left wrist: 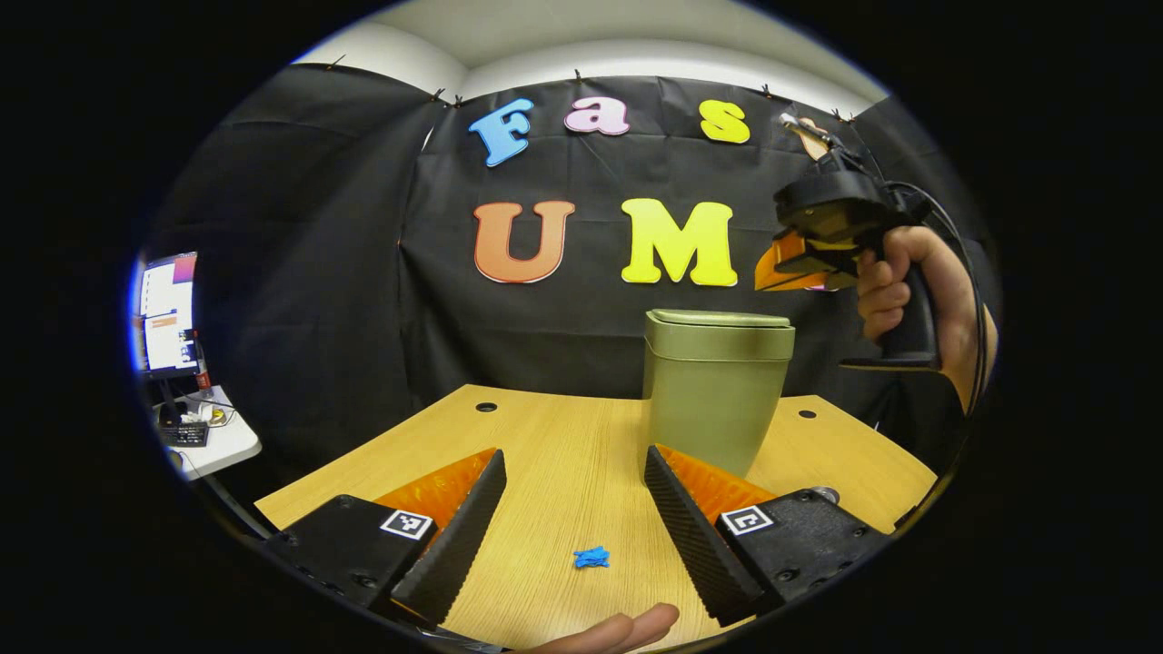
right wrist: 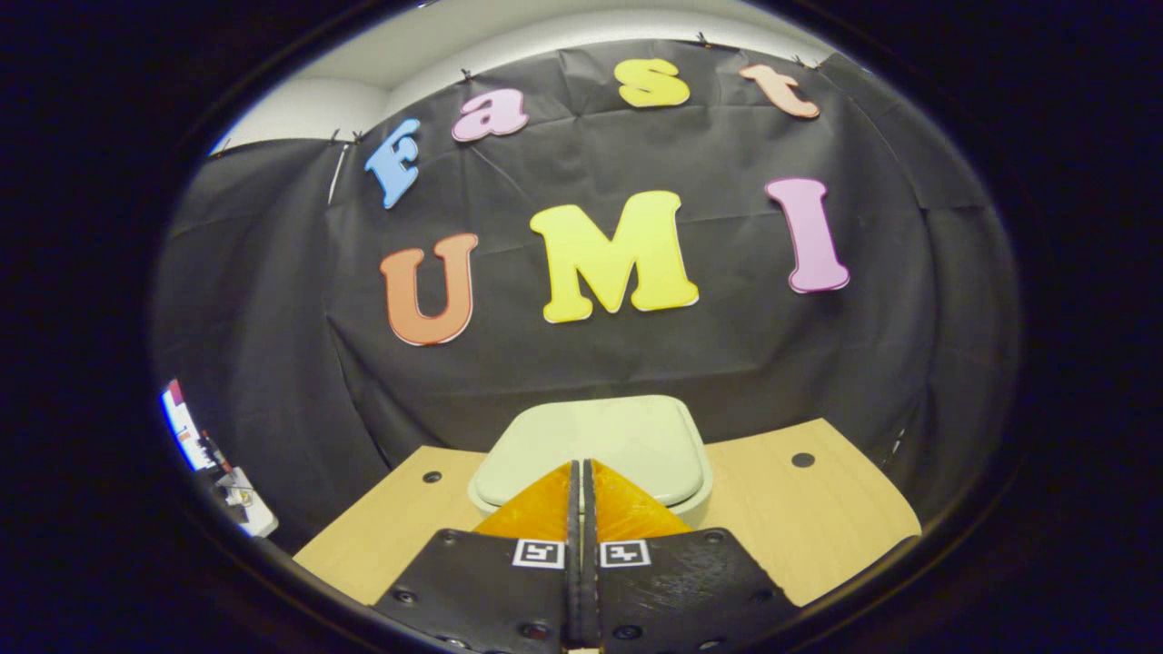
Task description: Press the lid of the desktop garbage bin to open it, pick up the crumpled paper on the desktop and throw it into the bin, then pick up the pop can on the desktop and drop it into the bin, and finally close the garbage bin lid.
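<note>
Right gripper [right wrist: 581,472], jaws closed and empty, poised above bin [left wrist: 715,395] lid [right wrist: 600,445], lid down. Left gripper [left wrist: 572,495], jaws wide, empty, low over desk [left wrist: 563,436]. Step: likely lid press. Next: straight push down on lid.

The left gripper view sits low over the wooden desk [left wrist: 563,436], facing the back wall, with the garbage bin [left wrist: 715,400] near, ahead to the right. The right gripper view looks down from above onto the bin's lid [right wrist: 600,440], close. Both share bin, desk and wall.
</note>
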`<state>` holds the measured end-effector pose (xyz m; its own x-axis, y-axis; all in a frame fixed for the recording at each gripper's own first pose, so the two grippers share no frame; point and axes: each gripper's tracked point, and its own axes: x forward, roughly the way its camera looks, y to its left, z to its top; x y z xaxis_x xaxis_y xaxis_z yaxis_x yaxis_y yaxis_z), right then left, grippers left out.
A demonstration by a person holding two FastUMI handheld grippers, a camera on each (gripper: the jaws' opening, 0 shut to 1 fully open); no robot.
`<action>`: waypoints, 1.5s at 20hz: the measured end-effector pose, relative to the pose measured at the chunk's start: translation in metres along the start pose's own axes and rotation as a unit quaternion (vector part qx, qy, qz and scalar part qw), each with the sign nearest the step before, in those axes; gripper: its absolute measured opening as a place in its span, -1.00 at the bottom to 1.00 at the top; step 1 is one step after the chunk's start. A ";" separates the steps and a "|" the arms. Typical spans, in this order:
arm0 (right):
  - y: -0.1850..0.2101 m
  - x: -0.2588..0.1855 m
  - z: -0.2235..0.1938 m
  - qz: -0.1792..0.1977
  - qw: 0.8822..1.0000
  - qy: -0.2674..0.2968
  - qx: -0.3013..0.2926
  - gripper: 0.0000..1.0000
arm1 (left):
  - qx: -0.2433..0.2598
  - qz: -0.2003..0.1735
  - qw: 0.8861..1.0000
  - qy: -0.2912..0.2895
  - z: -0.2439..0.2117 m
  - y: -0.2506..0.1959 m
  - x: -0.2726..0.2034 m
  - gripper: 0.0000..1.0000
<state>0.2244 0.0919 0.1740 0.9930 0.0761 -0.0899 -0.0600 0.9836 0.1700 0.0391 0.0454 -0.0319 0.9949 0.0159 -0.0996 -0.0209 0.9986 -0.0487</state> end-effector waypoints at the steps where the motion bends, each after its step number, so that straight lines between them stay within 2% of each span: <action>1: 0.001 -0.008 0.001 0.001 1.000 -0.004 -0.009 -1.00 | 0.000 0.001 1.000 0.001 0.000 0.001 0.000 0.98; 8: 0.012 -0.036 -0.007 0.027 0.999 -0.006 -0.040 -1.00 | 0.004 -0.001 1.000 0.005 -0.003 -0.003 0.001 0.98; 13: 0.008 -0.052 -0.016 0.029 0.999 -0.006 -0.036 -1.00 | 0.010 -0.004 1.000 0.007 -0.005 -0.004 0.001 0.97; 16: -0.001 -0.067 -0.020 0.023 0.998 -0.028 -0.044 -0.99 | 0.011 -0.005 1.000 0.007 -0.004 -0.004 0.002 0.97; 19: -0.012 -0.083 -0.031 0.013 0.997 -0.046 -0.060 -0.87 | 0.003 -0.002 1.000 0.015 -0.008 -0.002 0.004 0.98; 20: -0.012 -0.087 -0.037 0.015 0.997 -0.047 -0.063 -0.81 | 0.003 0.001 1.000 0.018 -0.010 0.000 0.006 0.97; 21: -0.016 -0.092 -0.042 0.011 0.997 -0.050 -0.066 -0.61 | 0.004 0.003 1.000 0.019 -0.010 0.003 0.009 0.98; 23: -0.025 -0.105 -0.047 0.003 0.995 -0.062 -0.078 -0.52 | 0.004 0.013 1.000 0.019 -0.008 0.012 0.014 0.99; 24: -0.029 -0.113 -0.051 -0.001 0.994 -0.065 -0.086 -0.41 | 0.004 0.016 1.000 0.019 -0.008 0.015 0.014 0.98; 26: -0.035 -0.130 -0.056 -0.001 0.994 -0.075 -0.076 0.01 | 0.001 0.023 1.000 0.018 -0.007 0.020 0.015 0.97; 28: -0.034 -0.147 -0.064 0.012 0.995 -0.080 -0.060 0.34 | 0.001 0.026 0.999 0.021 -0.008 0.022 0.016 0.97; 30: -0.037 -0.161 -0.071 0.017 0.994 -0.087 -0.070 0.69 | 0.007 0.029 0.999 0.024 -0.011 0.025 0.019 0.98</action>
<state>0.0596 0.0549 0.1121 0.9920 0.0918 0.0866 -0.0947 0.9950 0.0302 0.0562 0.0702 -0.0462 0.9860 0.0719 -0.1503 -0.0768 0.9967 -0.0276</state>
